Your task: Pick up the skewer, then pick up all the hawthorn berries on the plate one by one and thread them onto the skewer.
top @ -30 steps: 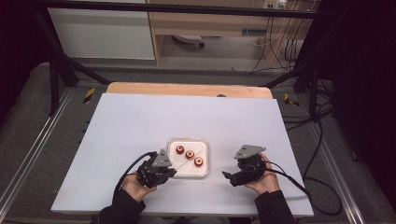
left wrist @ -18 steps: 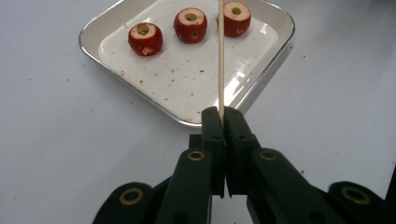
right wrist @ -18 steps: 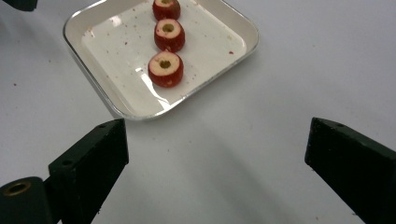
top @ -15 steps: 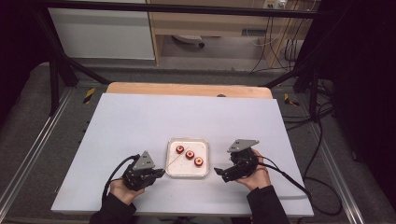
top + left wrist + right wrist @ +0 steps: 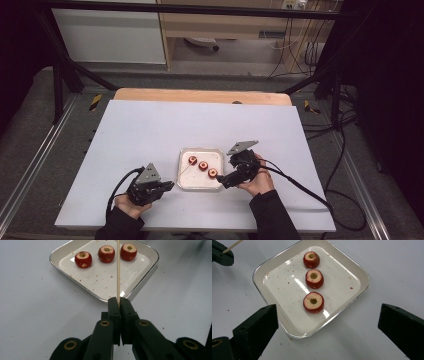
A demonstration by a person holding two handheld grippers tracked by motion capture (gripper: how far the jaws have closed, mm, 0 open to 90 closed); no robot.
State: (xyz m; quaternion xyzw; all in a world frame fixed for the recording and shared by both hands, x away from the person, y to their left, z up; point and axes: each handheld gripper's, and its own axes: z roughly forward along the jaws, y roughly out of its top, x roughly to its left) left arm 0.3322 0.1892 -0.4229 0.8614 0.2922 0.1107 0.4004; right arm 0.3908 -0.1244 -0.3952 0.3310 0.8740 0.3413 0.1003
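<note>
On the white counter (image 5: 150, 130) I've got my left gripper (image 5: 119, 305) with jaws clamped on a thin wooden skewer (image 5: 118, 270) pointing over the tray (image 5: 359, 287). My right gripper (image 5: 324, 322) hangs jaws wide apart above three cored red fruits (image 5: 313, 302), touching nothing.

Looks like a lab w/ a test setup: white counter (image 5: 150, 130) inside a black metal frame (image 5: 60, 75), lots of cables (image 5: 320, 65) hanging at the back, grey carpet floor (image 5: 30, 135).
</note>
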